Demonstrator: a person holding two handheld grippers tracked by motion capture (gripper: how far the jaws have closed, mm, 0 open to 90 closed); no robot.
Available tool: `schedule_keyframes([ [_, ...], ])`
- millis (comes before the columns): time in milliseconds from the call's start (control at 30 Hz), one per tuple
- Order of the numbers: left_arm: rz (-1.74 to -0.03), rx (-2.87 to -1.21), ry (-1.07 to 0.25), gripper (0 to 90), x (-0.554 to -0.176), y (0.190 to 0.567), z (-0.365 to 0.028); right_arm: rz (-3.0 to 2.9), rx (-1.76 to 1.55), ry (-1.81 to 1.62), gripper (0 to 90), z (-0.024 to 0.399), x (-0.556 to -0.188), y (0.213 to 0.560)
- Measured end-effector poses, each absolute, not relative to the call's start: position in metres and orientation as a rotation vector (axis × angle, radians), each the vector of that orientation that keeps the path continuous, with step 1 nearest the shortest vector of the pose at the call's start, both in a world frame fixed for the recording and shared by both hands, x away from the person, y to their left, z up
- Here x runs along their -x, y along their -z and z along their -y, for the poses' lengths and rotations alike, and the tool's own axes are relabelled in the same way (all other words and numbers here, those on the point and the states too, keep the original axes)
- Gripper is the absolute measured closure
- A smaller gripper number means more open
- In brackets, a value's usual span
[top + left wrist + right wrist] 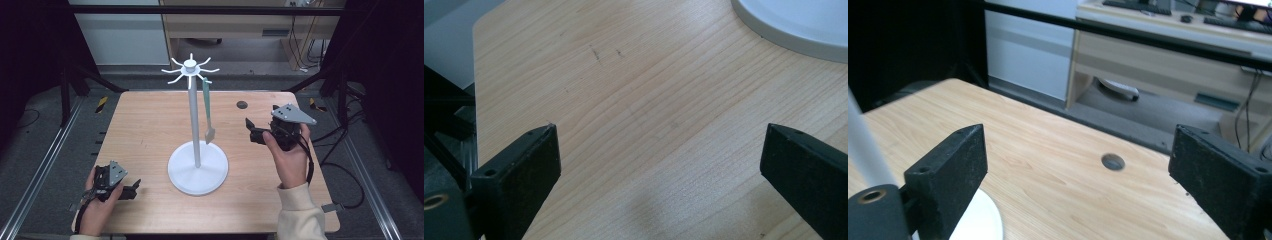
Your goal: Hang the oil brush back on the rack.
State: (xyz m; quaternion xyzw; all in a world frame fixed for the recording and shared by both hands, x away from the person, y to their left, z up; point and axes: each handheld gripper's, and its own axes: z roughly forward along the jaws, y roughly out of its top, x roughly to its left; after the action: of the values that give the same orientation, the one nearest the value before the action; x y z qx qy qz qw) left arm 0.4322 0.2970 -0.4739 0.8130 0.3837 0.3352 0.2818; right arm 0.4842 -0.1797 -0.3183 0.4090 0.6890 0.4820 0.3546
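One worktop. One white stand on it, with one pole, one round base and eight hook arms at the top. One green spatula hangs from a hook. Two claws: the left claw and the right claw. One small dark hole in the worktop.
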Motion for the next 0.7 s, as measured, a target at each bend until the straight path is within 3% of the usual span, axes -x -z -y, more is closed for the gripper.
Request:
schedule_keyframes([
  [700, -1.049, -2.141, -0.928, 2.4, -0.431, 0.472, -0.3, -1.893, -1.255, -1.084, 12.6, 0.208, -0.495, 0.41],
])
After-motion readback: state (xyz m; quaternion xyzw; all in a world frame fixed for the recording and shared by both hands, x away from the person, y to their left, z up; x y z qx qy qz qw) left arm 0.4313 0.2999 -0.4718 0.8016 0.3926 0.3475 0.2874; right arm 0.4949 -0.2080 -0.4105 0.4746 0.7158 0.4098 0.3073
